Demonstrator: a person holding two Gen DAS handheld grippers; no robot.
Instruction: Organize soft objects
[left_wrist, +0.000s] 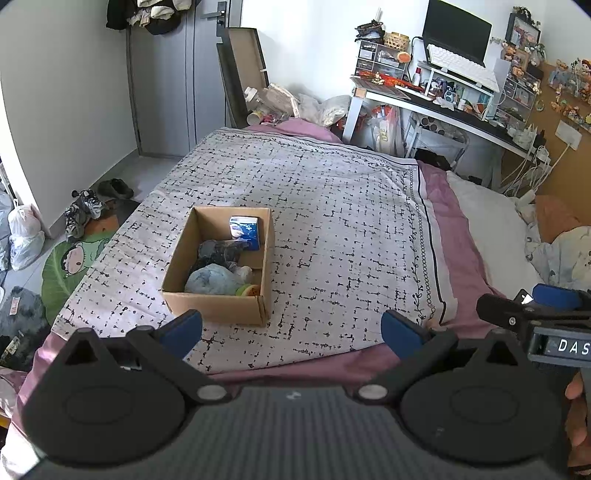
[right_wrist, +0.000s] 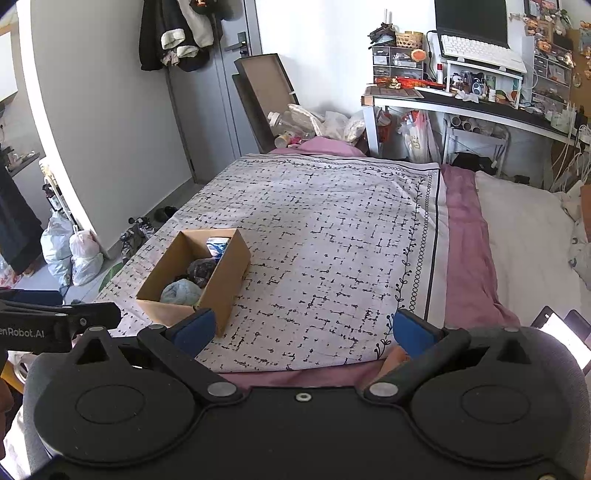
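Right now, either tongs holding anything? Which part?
Nothing held. Left tongs and right tongs are both open and empty above the bed; the soft items sit in the cardboard box.

A patterned blanket (left_wrist: 314, 206) covered the bed. Beyond it stood a cluttered desk (left_wrist: 461, 110) with a monitor (left_wrist: 458, 33); shoes (left_wrist: 85, 210) lay on the floor.

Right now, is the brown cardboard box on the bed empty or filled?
Partly filled: the brown cardboard box holds a pale blue soft bundle and dark fabric.
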